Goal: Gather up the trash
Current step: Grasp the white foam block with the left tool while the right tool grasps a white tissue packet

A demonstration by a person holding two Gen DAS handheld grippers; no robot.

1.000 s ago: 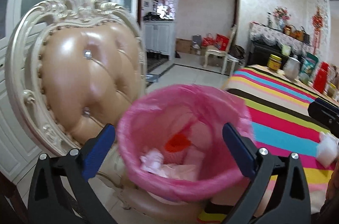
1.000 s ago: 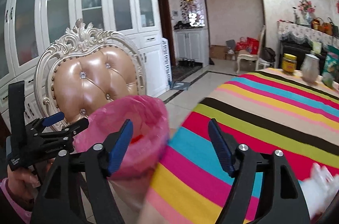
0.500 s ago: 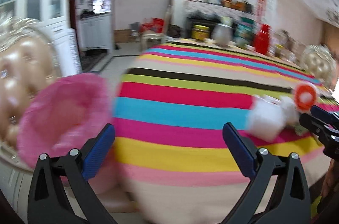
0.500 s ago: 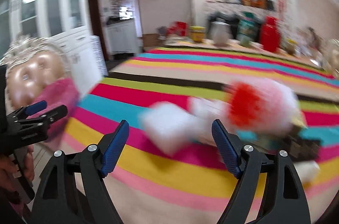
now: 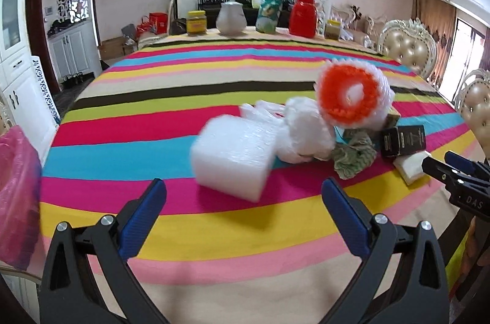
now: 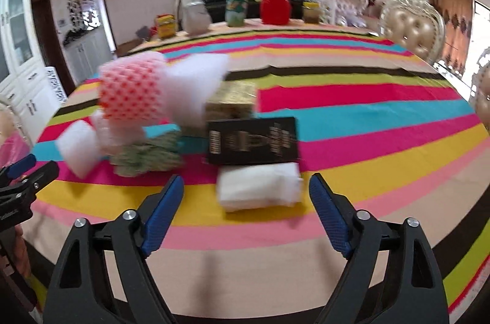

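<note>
White foam block point(image 5: 234, 160) and folded tissue point(image 6: 258, 187) sit heaped near the table's point(image 5: 214, 220) front edge; left tongs point(image 5: 243, 218) gape empty, right tongs point(image 6: 246, 213) have just been widening, nothing between, probably lining up a grab each.

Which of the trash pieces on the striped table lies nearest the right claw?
The flat white packet, directly ahead of the open right claw. The black box, foam block and red-and-white net sleeve lie farther back.

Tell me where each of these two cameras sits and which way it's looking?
Left wrist: rides the left tool, looking down onto the striped table at the white foam block; right tool shows at the edge.
Right wrist: rides the right tool, facing the folded white packet and black box; left tool at the edge.
Shared: red-and-white foam net.
</note>
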